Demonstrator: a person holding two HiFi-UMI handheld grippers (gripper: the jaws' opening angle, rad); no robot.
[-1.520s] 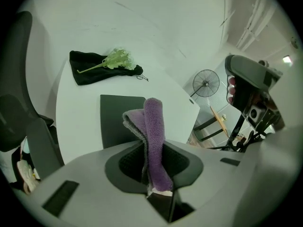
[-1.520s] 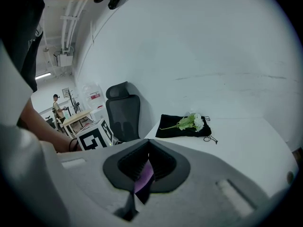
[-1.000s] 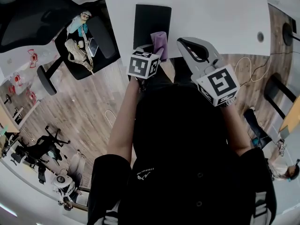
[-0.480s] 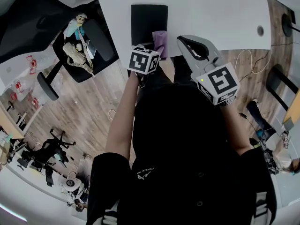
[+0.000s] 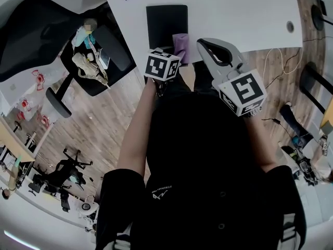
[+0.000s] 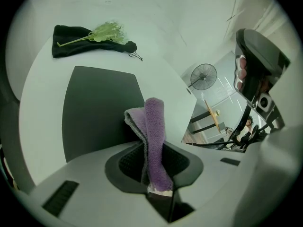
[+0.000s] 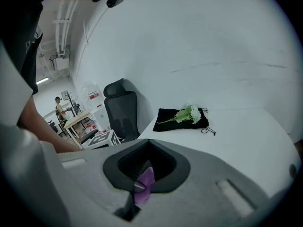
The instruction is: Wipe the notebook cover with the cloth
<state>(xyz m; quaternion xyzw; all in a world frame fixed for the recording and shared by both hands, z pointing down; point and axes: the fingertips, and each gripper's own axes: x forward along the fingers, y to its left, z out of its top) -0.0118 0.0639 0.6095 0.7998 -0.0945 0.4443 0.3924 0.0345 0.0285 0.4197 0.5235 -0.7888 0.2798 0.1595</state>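
Left gripper (image 6: 157, 189) pinches the folded purple cloth (image 6: 152, 131) over the near right corner of the notebook (image 6: 99, 108), by the near edge of the tabletop (image 6: 42, 117). Our right gripper (image 7: 138, 197), closed on a purple scrap (image 7: 146, 178), pins nothing, so we judge a stroke may drag the notebook off that edge.

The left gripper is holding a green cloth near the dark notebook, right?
Not green: the left gripper view shows that the cloth in the left gripper is purple. It is held near the dark notebook.
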